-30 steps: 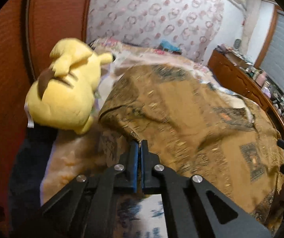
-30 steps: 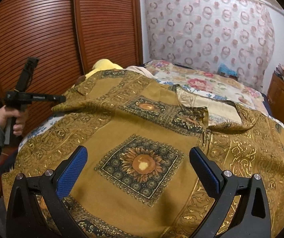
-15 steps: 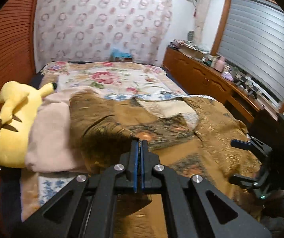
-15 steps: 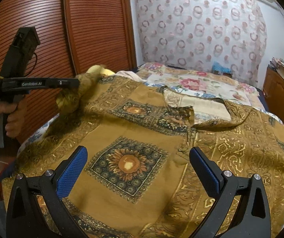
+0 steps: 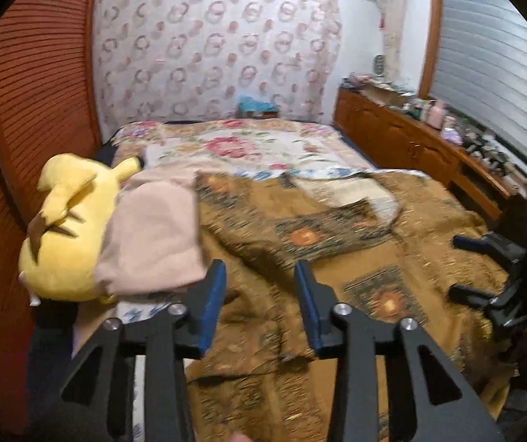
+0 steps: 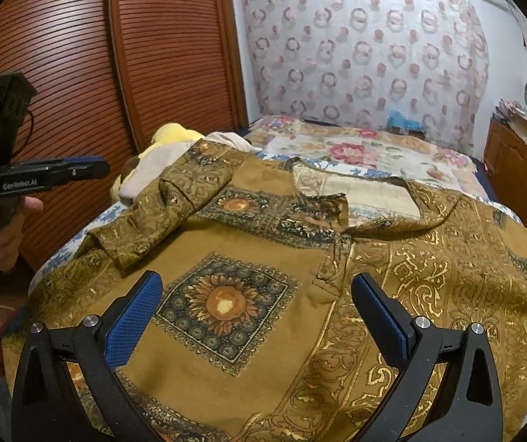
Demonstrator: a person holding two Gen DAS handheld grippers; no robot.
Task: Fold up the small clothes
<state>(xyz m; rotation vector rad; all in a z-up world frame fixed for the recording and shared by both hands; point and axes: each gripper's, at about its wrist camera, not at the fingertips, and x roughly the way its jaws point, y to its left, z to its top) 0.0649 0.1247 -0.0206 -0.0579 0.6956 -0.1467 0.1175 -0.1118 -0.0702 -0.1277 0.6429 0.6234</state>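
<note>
**Both tongs released above a gold shirt spread on the bed**

A brown-gold patterned shirt (image 6: pixel 300 258) lies spread flat over the bed (image 6: pixel 355 147), front up, its neckline toward the far wall and a sunflower square (image 6: pixel 226 300) printed on the chest. The sleeve (image 6: pixel 160 213) on the wardrobe side is folded inward and lies slanted across the shirt's shoulder, its cuff end resting on the body of the shirt.

The left tongs (image 5: pixel 259 294) are released, their blue-padded fingers spread apart with nothing between them, hanging over the folded sleeve near the bed's wardrobe-side edge. In the right wrist view the same tongs (image 6: pixel 94 167) appear at the left, held in a hand (image 6: pixel 5 235), pointing toward the sleeve but apart from it.

The right tongs (image 6: pixel 256 316) are also released, the fingers wide apart over the lower chest of the shirt, framing the sunflower square without touching cloth. The left wrist view shows them (image 5: pixel 484 269) at the far right, over the shirt's other side.

Beside the folded sleeve, toward the wardrobe (image 6: pixel 116 55), a yellow plush toy (image 5: pixel 64 239) lies on the bed with a beige cloth (image 5: pixel 153 239) resting against it. A flowered bedspread (image 5: pixel 245 147) covers the far part of the bed, and a wooden dresser (image 5: pixel 411 140) with small items on top runs along the right side.
</note>
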